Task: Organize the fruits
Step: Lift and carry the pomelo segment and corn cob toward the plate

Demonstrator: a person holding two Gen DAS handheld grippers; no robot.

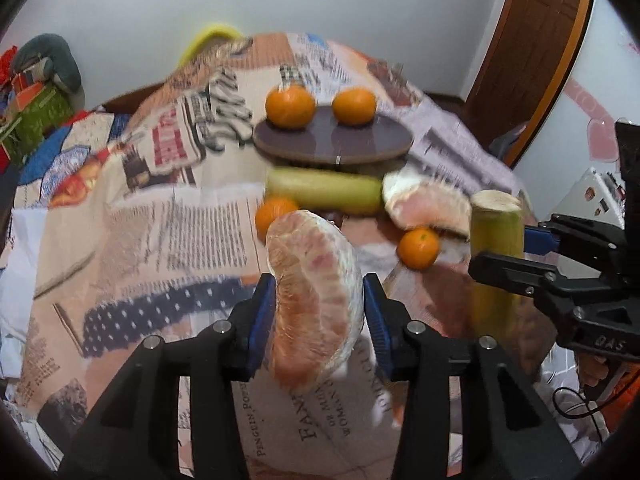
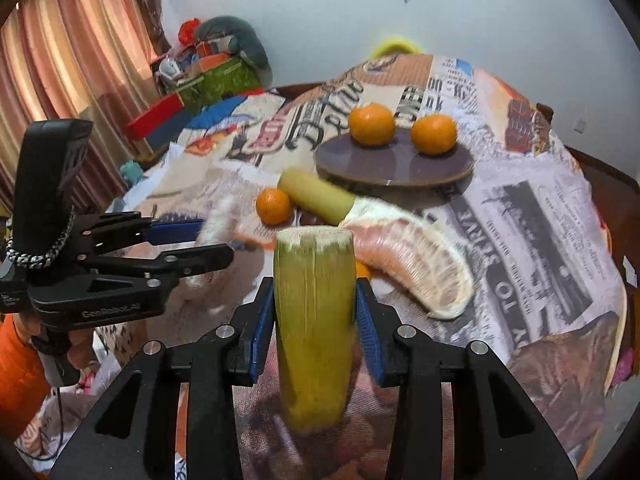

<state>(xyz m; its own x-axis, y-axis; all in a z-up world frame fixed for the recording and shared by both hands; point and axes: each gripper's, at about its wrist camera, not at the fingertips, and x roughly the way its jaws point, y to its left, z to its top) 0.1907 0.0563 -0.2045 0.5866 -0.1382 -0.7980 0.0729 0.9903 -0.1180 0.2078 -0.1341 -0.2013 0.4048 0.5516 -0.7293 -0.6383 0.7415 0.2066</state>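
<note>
The left gripper [image 1: 320, 312] clamps a peeled pomelo segment [image 1: 314, 300] between its blue ribbed pads; the segment is crescent-shaped, pink-fleshed, with a translucent white membrane. The right gripper [image 2: 315, 320] clamps an upright sugarcane piece [image 2: 314, 320], a smooth yellow-green cylinder with a pale fibrous cut top.

On the table, covered by a newsprint-pattern cloth [image 1: 160, 220], a flat dark oval board [image 1: 334, 142] carries two glossy mandarins [image 1: 290, 106]. Just in front of the board a second sugarcane piece [image 1: 324, 192] lies on its side, near a second pomelo segment [image 1: 428, 204] and two loose mandarins [image 1: 418, 248].

The left wrist view shows the right gripper from the side with the cane upright in it, and a wooden door [image 1: 532, 52]. The right wrist view shows striped curtains [image 2: 72, 60], a pile of boxes [image 2: 200, 76], and the left gripper side-on, its held segment blurred.
</note>
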